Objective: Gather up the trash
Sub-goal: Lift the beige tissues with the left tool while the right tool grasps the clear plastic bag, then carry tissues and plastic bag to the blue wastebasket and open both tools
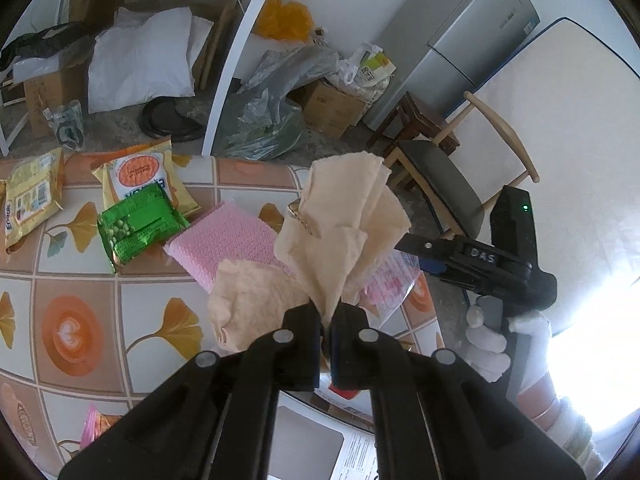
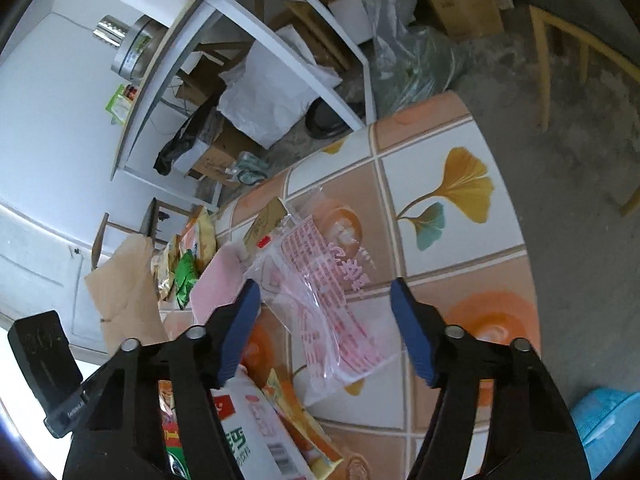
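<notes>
L tongs (image 1: 327,322) clamped tight on the beige crumpled tissue (image 1: 344,224), pinched at its bottom corner so the rest fans up and stays clear of the tabletop (image 1: 80,292). Holding it lifted, imo so it doesn't drag other stuff while R works.

R tongs (image 2: 324,320) partly open, pads not touching anything. Clear plastic wrapper w/ pink print (image 2: 320,288) lies flat on the tabletop between and just past the tips, near the right edge. Jaws straddle it for a pinch; thin film, flat, so prob need to come down onto it and catch a raised crease.

Other trash on the tabletop: green snack pack (image 1: 138,224) and yellow-orange snack bags (image 1: 140,178) far left, pink sponge-like pad (image 1: 224,240) mid, just left of the wrapper. Second beige tissue (image 1: 252,304) lies under the held one, near side. White carton-like pack w/ red print (image 2: 256,432) near, below R tongs.

No bin clearly identifiable; blue thing (image 2: 608,428) low right off the tabletop, can't tell what it is.

Risk: wrapper slips out, too slick.
</notes>
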{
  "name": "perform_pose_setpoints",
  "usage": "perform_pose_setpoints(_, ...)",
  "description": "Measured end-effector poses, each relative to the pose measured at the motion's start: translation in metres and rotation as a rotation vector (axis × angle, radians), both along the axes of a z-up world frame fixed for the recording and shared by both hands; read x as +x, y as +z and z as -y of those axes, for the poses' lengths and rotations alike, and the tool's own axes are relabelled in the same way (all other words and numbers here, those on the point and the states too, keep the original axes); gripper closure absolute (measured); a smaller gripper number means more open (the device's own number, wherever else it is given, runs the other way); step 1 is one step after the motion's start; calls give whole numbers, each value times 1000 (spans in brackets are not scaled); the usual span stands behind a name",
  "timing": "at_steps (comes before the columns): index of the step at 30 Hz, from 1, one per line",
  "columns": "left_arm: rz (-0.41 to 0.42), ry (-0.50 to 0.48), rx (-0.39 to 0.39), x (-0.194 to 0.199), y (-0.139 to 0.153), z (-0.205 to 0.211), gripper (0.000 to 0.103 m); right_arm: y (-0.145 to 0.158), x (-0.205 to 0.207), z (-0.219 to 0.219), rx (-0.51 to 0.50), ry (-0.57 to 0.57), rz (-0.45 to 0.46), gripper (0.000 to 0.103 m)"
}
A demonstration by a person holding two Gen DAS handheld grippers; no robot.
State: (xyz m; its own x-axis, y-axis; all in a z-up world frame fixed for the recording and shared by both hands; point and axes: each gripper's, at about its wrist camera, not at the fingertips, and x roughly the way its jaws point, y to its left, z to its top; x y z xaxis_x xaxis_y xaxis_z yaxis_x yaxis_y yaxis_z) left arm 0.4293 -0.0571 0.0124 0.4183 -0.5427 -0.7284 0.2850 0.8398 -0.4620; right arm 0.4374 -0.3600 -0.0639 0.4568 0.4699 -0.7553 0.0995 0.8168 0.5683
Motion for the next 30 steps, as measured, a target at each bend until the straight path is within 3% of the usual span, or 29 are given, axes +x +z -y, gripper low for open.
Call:
perform_pose_setpoints(6, -1, 6, -8, -1, -1, -4, 100, 2, -2, -5, -3, 16, -24, 87)
perform_pose_setpoints(10, 5, 16, -8, -2, 0, -8, 100, 5, -8, -2, 22, 3, -11, 98)
perform_pose_setpoints(20, 69, 28, -46, -20, 21, -20, 100, 38, -26, 6, 32, -47, 79, 101)
perform_pose_setpoints(30, 131, -21, -76, -60, 56, -21, 100, 98, -98, 19, 52, -68, 236, 101)
